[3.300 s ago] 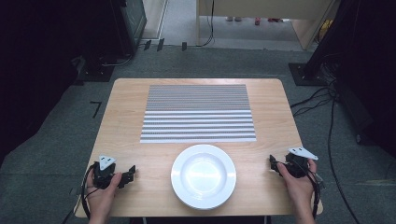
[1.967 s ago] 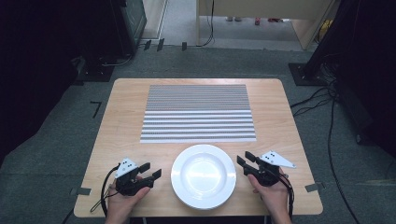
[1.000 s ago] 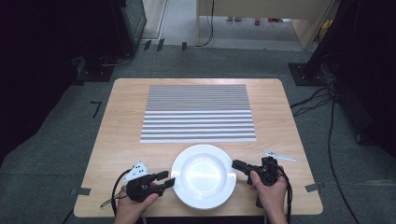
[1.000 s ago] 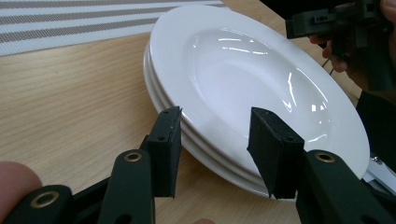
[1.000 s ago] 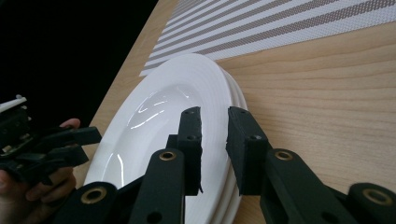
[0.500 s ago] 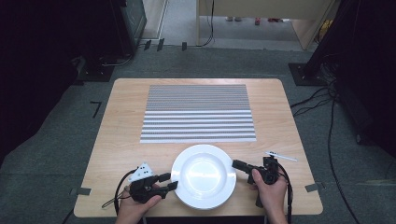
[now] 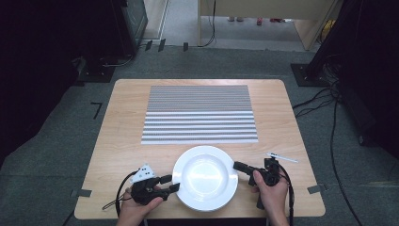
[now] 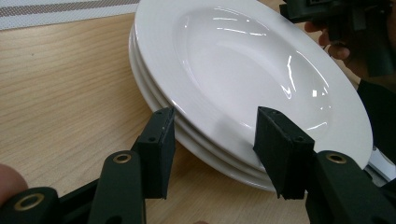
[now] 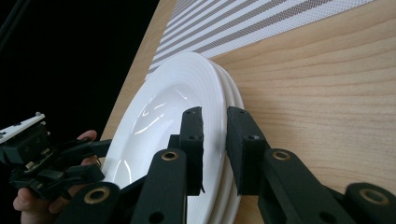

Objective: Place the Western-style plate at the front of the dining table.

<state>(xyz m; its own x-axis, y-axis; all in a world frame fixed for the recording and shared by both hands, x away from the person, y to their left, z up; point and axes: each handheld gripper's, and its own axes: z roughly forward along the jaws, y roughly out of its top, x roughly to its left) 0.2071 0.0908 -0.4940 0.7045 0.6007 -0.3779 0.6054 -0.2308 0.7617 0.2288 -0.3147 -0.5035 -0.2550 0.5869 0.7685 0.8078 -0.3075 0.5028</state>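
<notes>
Two grippers flank a stack of white plates (image 7: 205, 177) at the near edge of the wooden table (image 7: 117, 136) in the high view, the left gripper (image 7: 171, 183) at its left rim, the right gripper (image 7: 238, 165) at its right rim; a striped placemat (image 7: 199, 114) lies beyond.

From the left gripper view, the left gripper (image 8: 215, 135) has its jaws spread wide, straddling the rim of the stacked plates (image 8: 243, 79).

From the right gripper view, the right gripper (image 9: 215, 135) has its jaws nearly together around the top plate's rim (image 9: 217, 93); whether they actually pinch it I cannot tell.
</notes>
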